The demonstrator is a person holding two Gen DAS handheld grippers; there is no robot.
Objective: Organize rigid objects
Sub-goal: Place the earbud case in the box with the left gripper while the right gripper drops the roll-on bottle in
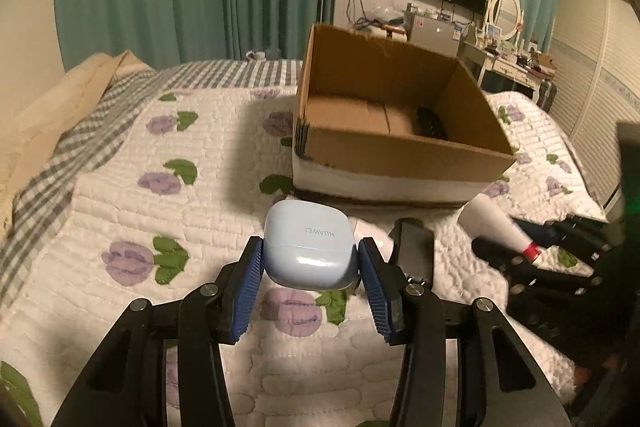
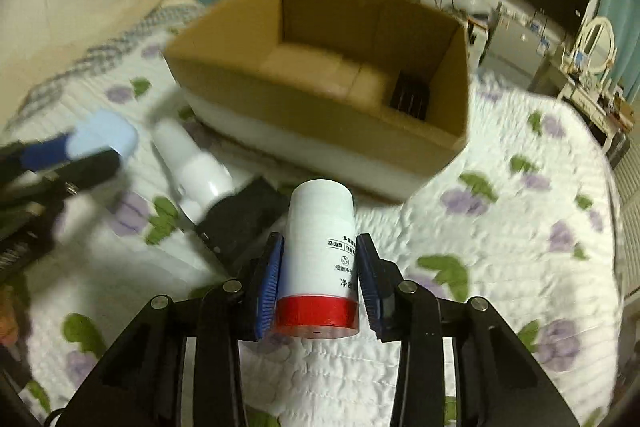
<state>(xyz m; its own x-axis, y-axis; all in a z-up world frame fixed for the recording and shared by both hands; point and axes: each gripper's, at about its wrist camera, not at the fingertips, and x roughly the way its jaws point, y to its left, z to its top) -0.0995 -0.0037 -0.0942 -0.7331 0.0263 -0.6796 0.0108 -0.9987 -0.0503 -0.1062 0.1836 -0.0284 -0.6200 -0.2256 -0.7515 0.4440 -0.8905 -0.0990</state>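
So, left gripper (image 1: 310, 259) clamps a pale-blue earbud case (image 1: 309, 247), held above the quilt (image 1: 132, 211) — cardboard box (image 1: 396, 151) sits just beyond. Right gripper (image 2: 320, 267) pinches a white bottle w/ red band (image 2: 318, 259); 1 white spray bottle (image 2: 192, 167) lies on the quilt near the box's front edge.

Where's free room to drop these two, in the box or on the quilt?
Cardboard box: floor bare except a dark object in its far right corner. Quilt right of the box is open. Crowded: strip before the box, with white bottle and black slab.
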